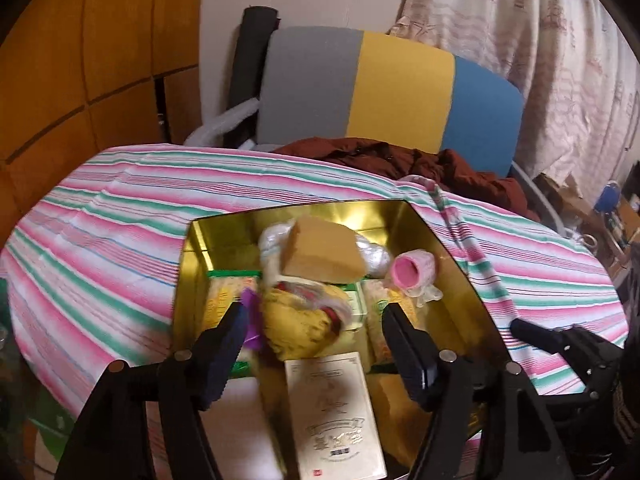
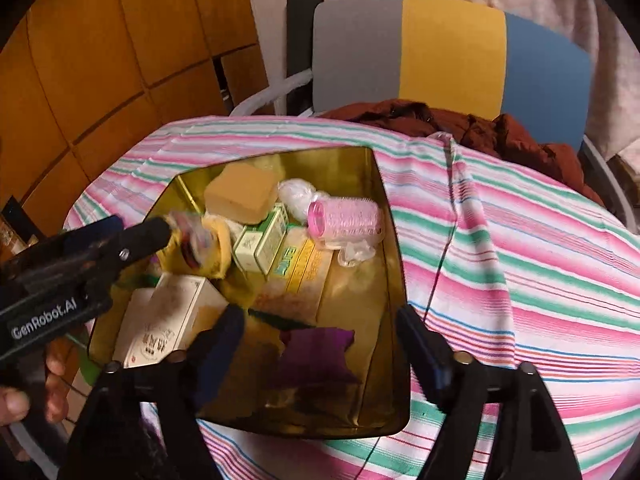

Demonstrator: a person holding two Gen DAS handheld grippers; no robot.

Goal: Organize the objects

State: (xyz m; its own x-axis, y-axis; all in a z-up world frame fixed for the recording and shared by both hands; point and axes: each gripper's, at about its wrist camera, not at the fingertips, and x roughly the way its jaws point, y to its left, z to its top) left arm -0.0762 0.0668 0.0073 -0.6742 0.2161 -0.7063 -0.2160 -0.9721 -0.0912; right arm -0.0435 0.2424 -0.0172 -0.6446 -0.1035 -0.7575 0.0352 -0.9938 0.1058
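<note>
An open gold tin point(image 1: 436, 236) point(image 2: 386, 216) sits on the striped tablecloth. Inside it lie a tan sponge point(image 1: 324, 252) point(image 2: 242, 194), a pink hair roller point(image 1: 408, 274) point(image 2: 344, 218), a green-and-white box point(image 2: 262, 244), a white printed box point(image 1: 336, 412) point(image 2: 168, 320) and a purple piece point(image 2: 316, 356). My left gripper point(image 1: 314, 344) point(image 2: 136, 230) is open over the tin. A blurred yellow packet point(image 1: 296, 324) point(image 2: 212, 248) lies between and just past its fingertips. My right gripper point(image 2: 322, 344) is open and empty above the tin's near end, over the purple piece.
The striped cloth point(image 2: 500, 260) covers a round table. Behind it stands a chair with a grey, yellow and blue back point(image 1: 400, 92), with a dark red garment point(image 1: 420, 160) on its seat. Wooden cabinets point(image 2: 100, 60) stand at left. A hand point(image 2: 24, 392) holds the left gripper.
</note>
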